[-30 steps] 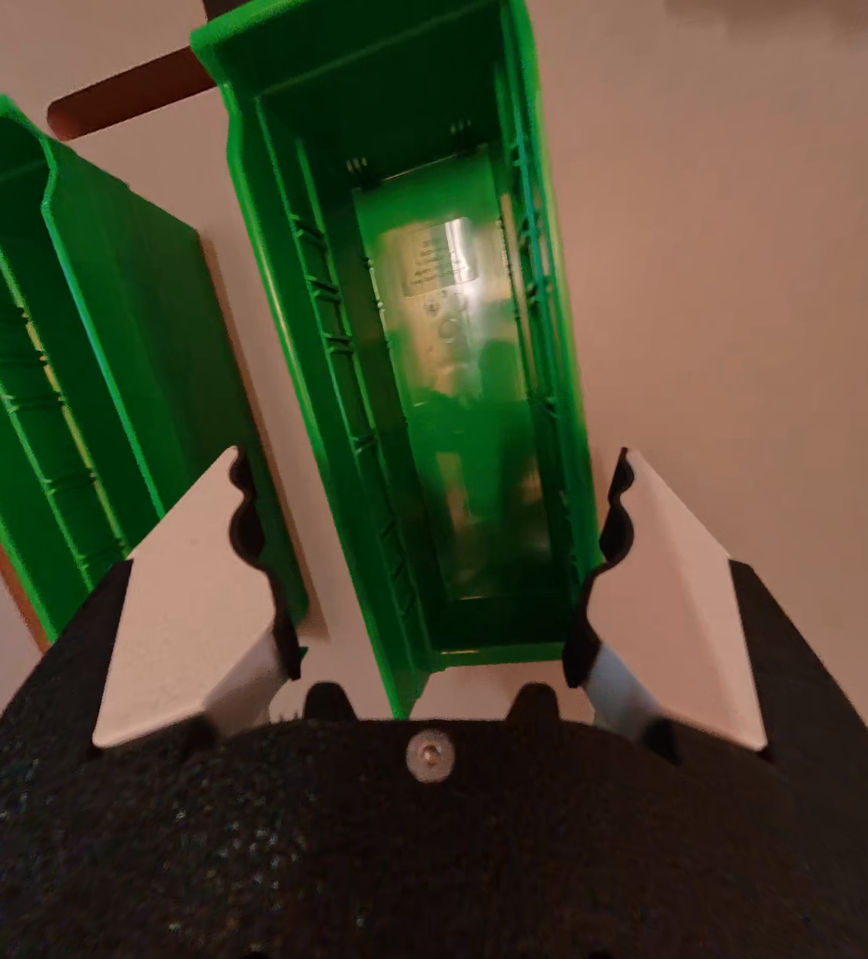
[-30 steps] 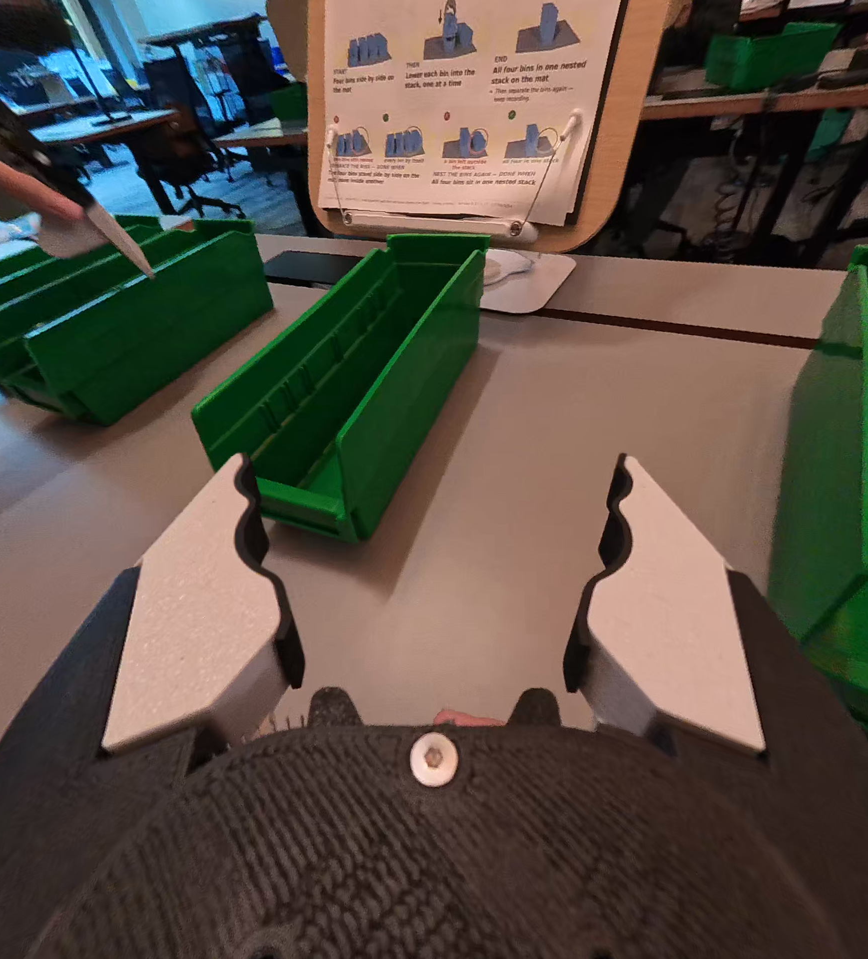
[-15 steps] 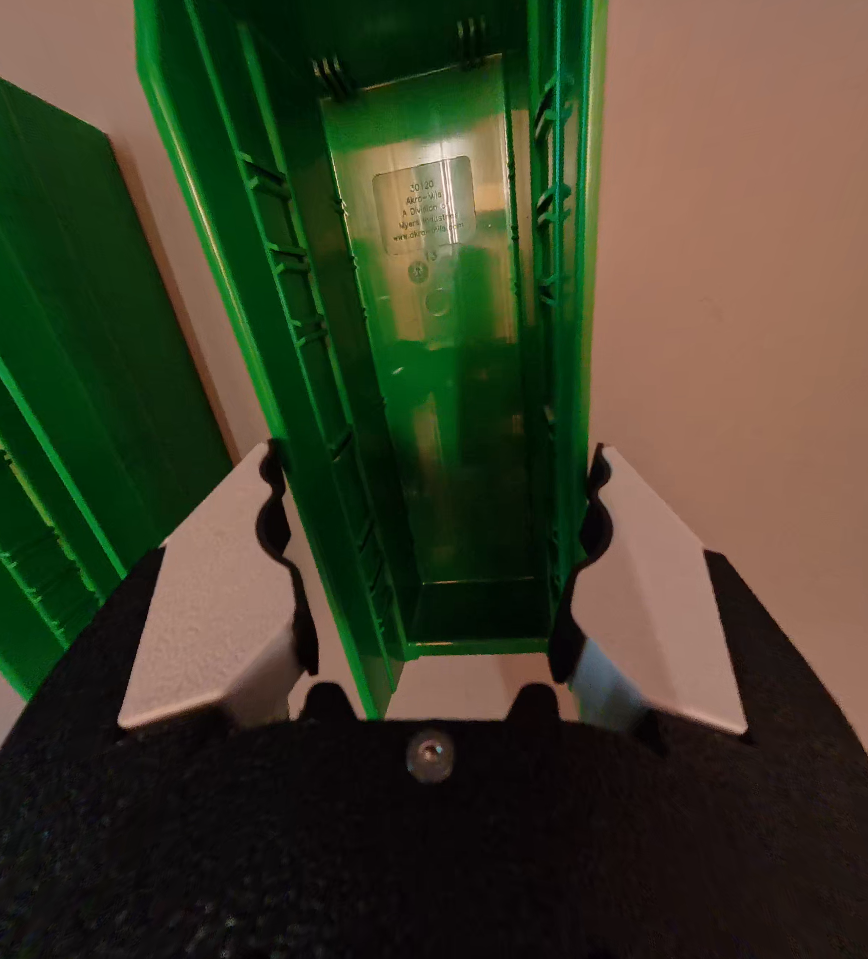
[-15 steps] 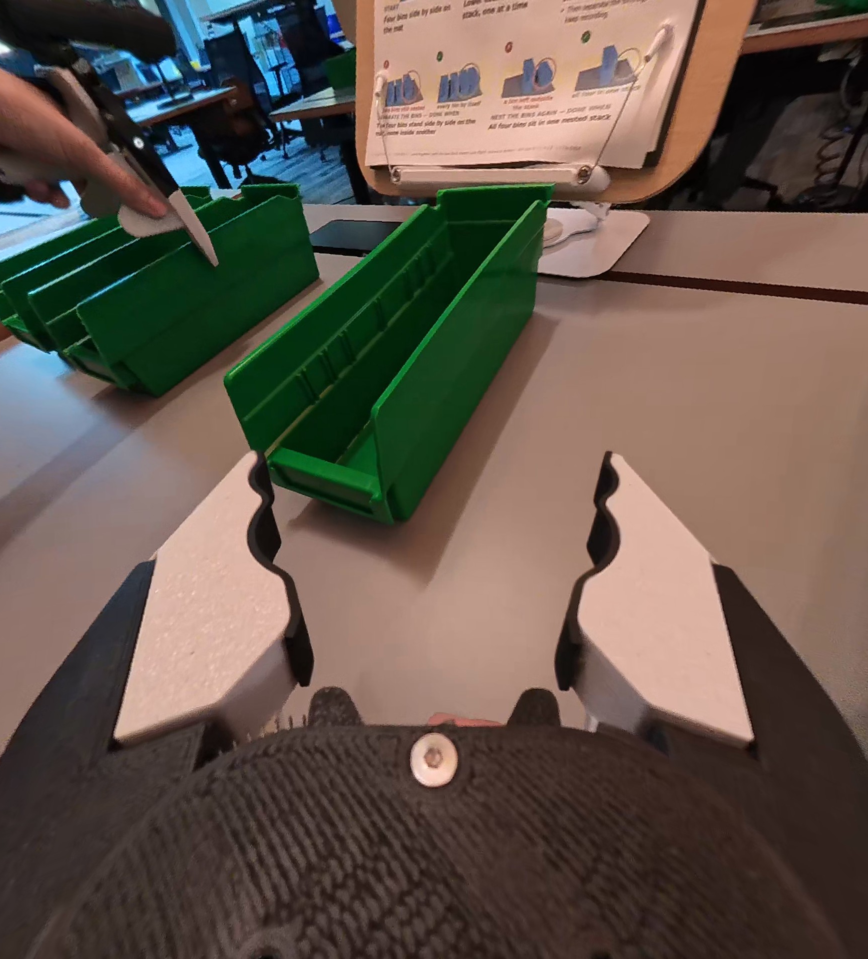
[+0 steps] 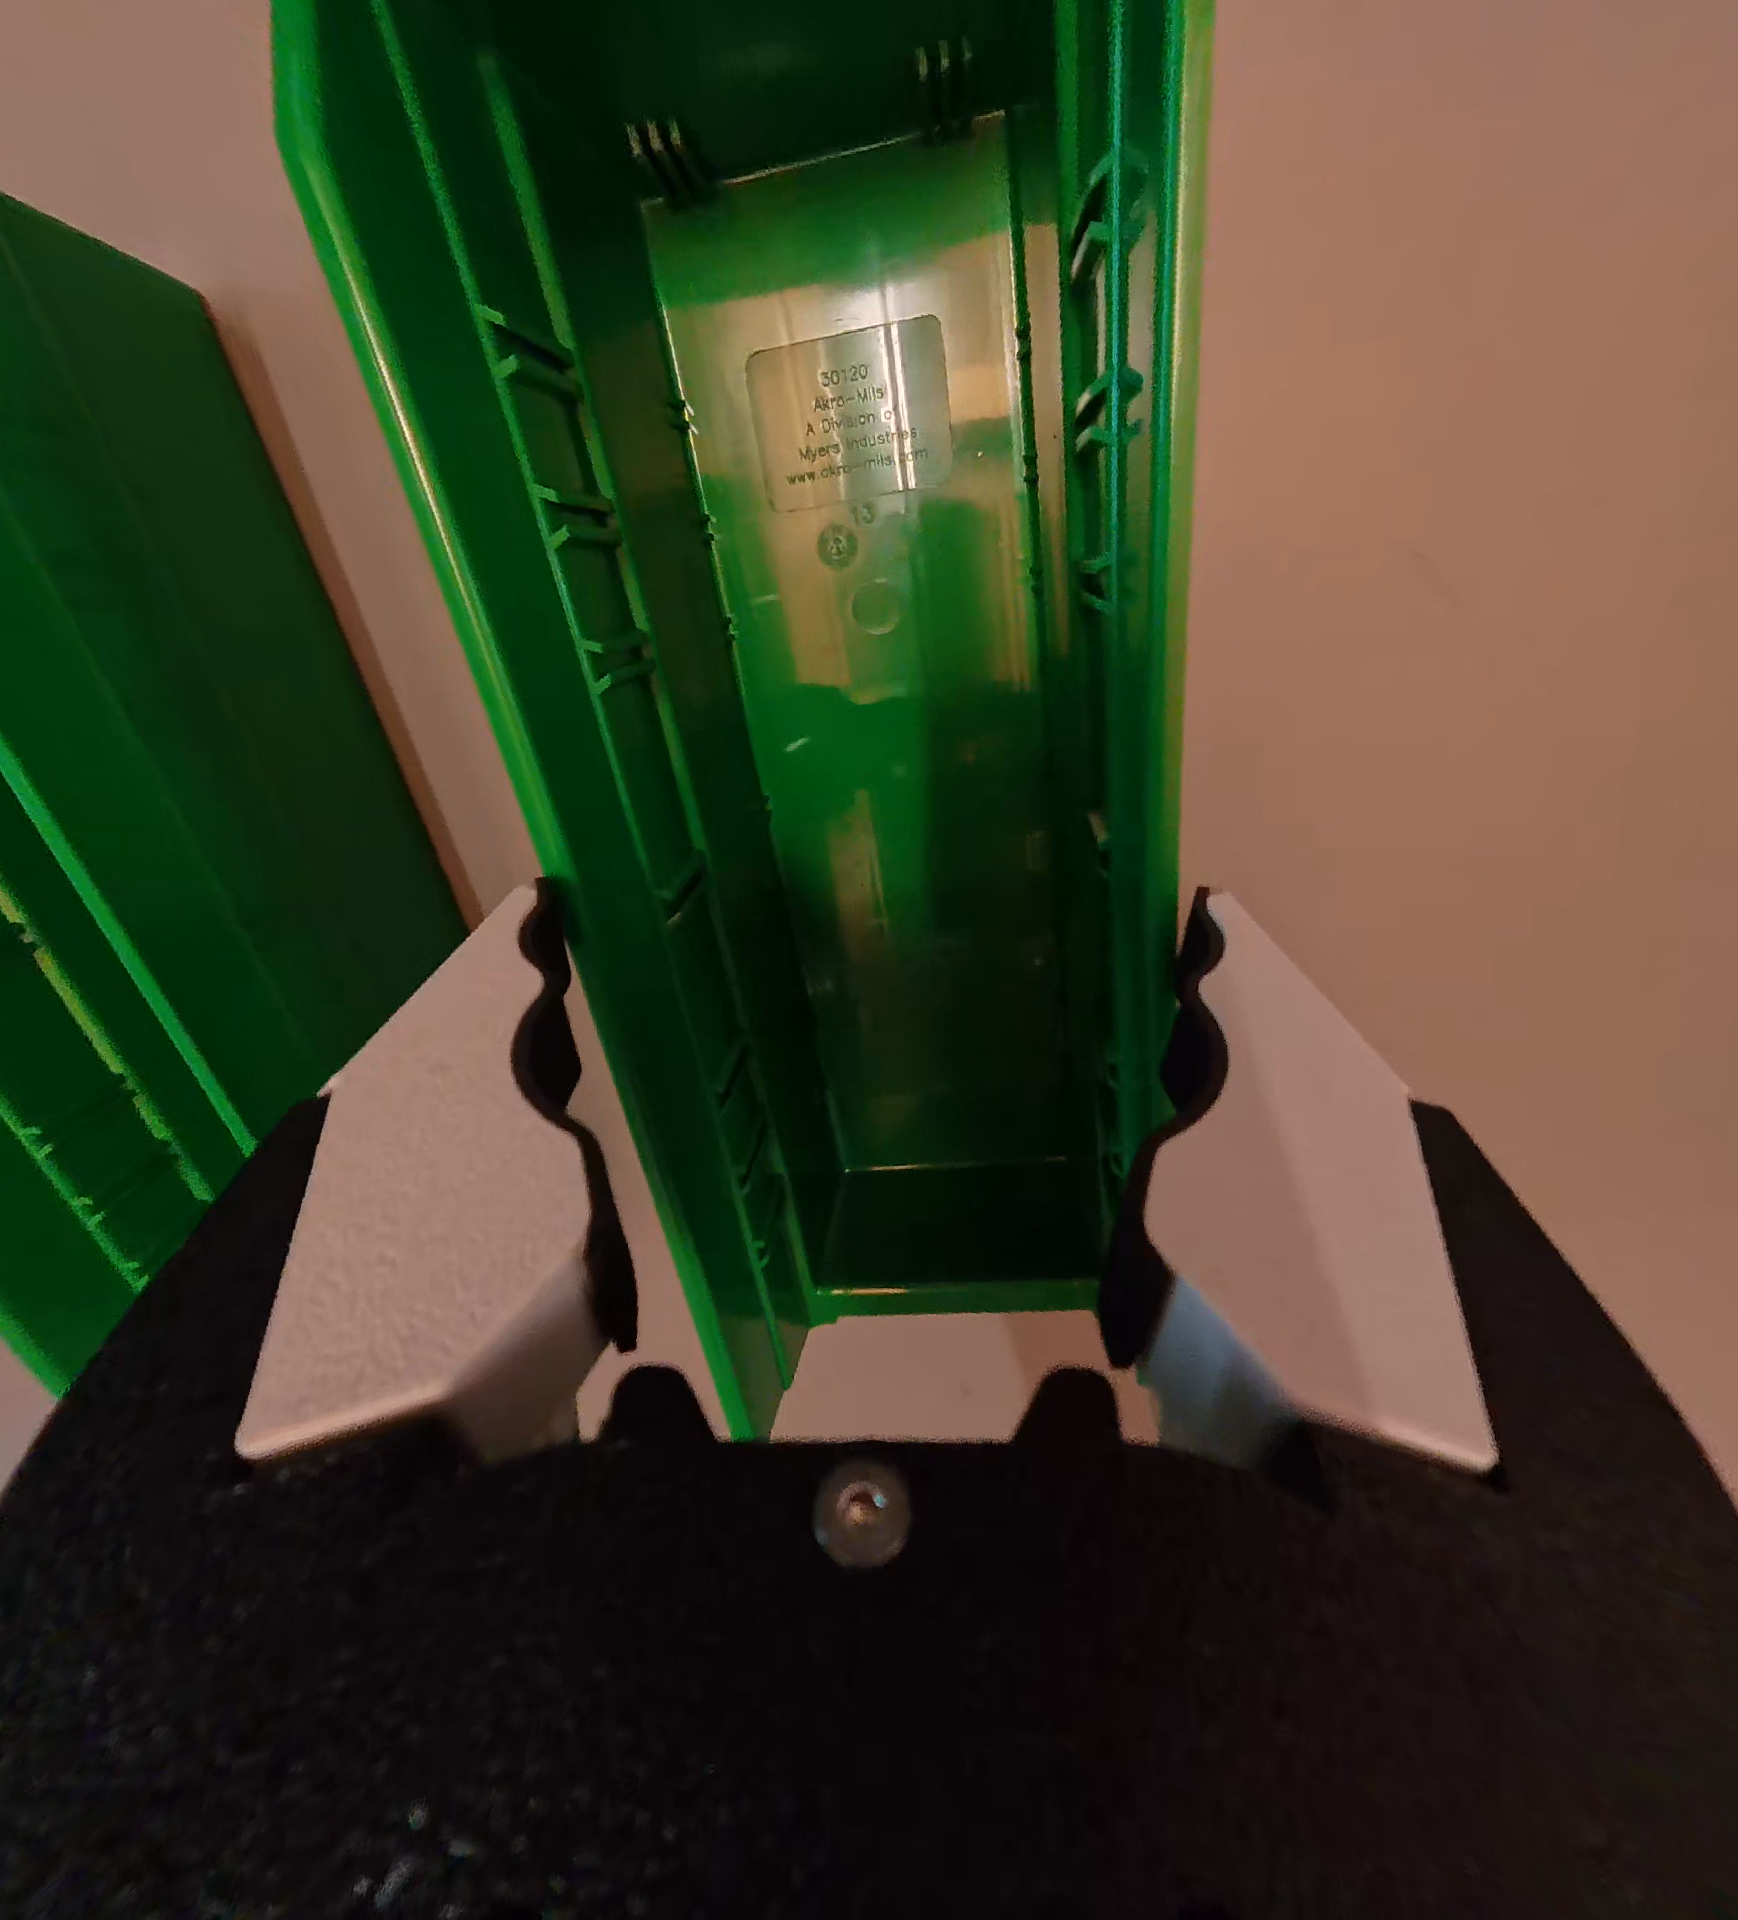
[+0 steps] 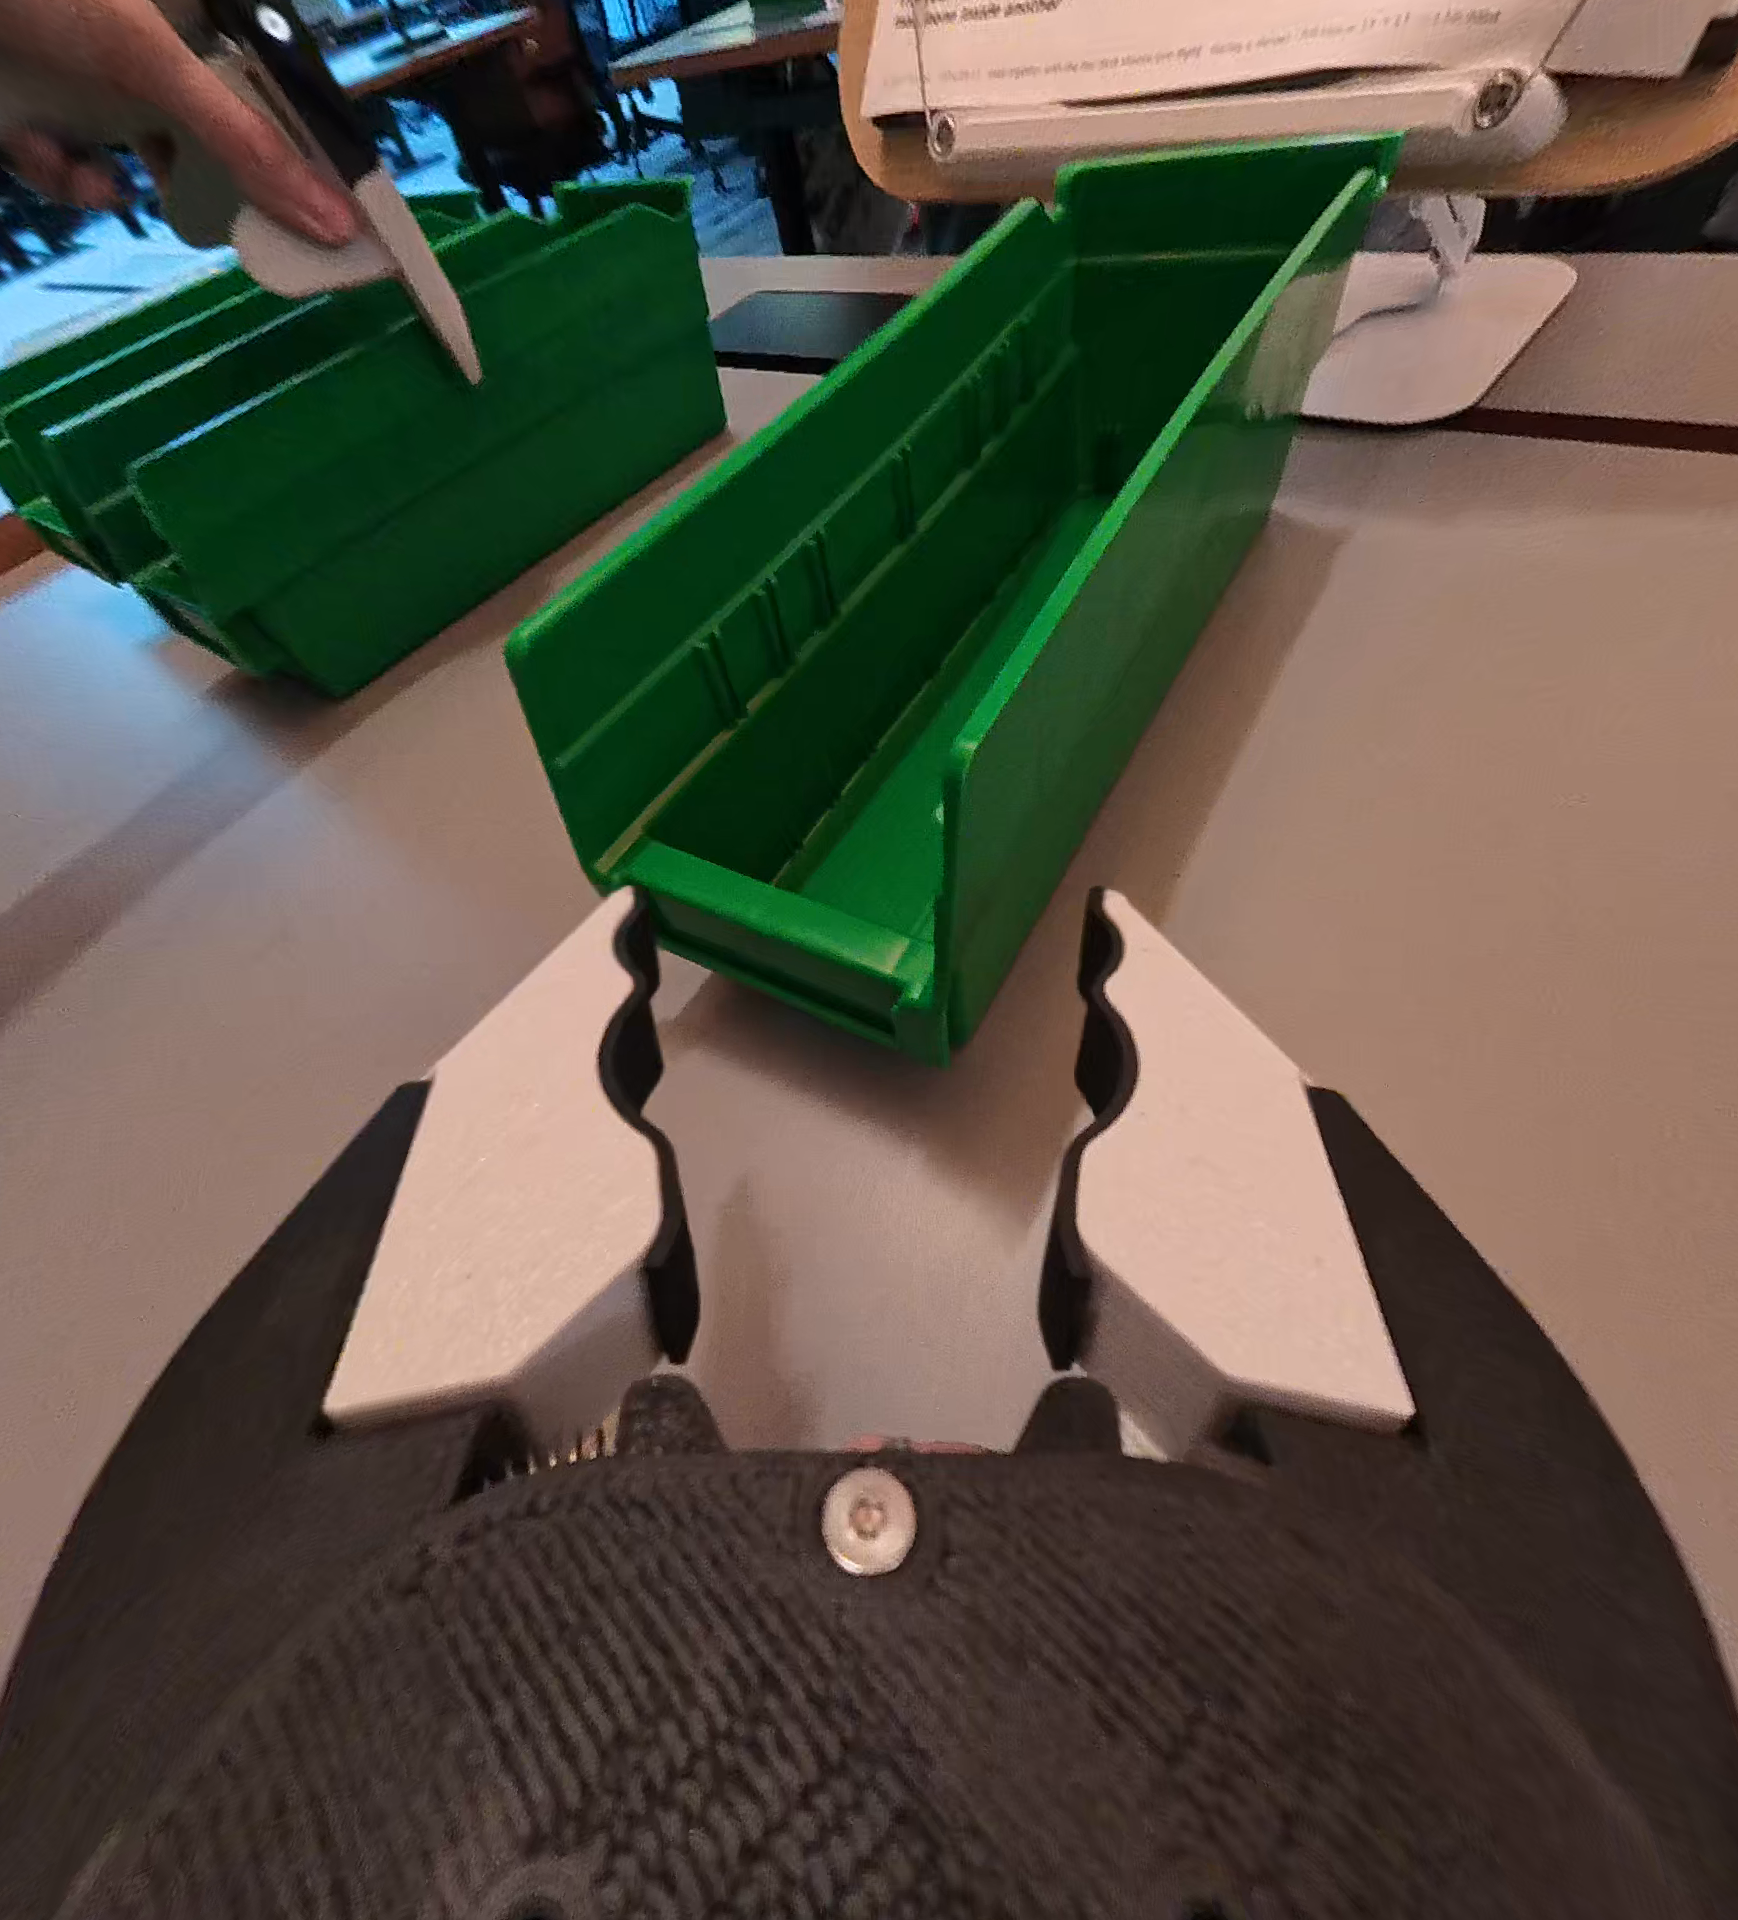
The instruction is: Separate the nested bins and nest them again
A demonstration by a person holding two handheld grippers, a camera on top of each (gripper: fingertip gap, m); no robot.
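A long green bin point(image 5: 886, 727) lies on the grey table, seen from above in the left wrist view. My left gripper point(image 5: 870, 914) straddles its near end, and both pads press against the outsides of its long walls. Another green bin point(image 5: 117, 831) lies just to its left. In the right wrist view these bins form a group point(image 6: 408, 499) at the left, with a finger of my left gripper point(image 6: 429, 301) down beside the group's right-hand bin. A separate green bin point(image 6: 948, 582) stands in the middle. My right gripper point(image 6: 865, 914) is open and empty, just in front of its near end.
A person's hand point(image 6: 169, 104) holds the left gripper. An instruction board on a white stand point(image 6: 1416, 332) stands behind the middle bin, beside a flat black object point(image 6: 803, 322). Other desks and chairs are in the background.
My left gripper came down over the bin and its jaws narrowed onto the walls. My right gripper swung left and forward to the middle bin's near end, and its jaws narrowed partway.
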